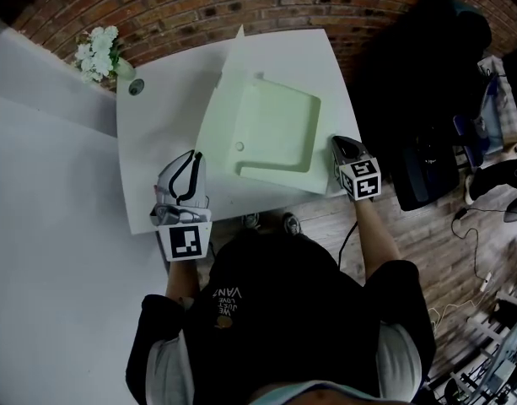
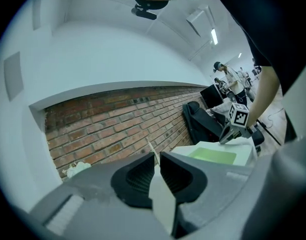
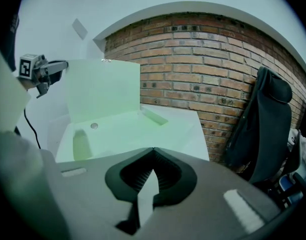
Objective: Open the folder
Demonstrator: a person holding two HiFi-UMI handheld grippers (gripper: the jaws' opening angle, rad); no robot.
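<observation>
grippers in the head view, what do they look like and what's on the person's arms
Left gripper is pale grey with black trim, right gripper darker; each carries a white cube with a black square marker. A thin black cable trails from the right one. Sleeves are black.

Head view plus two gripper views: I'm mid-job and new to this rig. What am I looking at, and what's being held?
No robot arm here: a person holds a two-jaw gripper in each hand. The head view looks down from the person's head; each gripper view looks along that gripper's own jaws. On the white table lies a pale green folder, with white flowers at the far corner. The left gripper is shut on the folder's cover, which stands lifted. The right gripper is shut on a thin edge at the folder's right side, apparently steadying it. The marker cubes are part of the grippers.
</observation>
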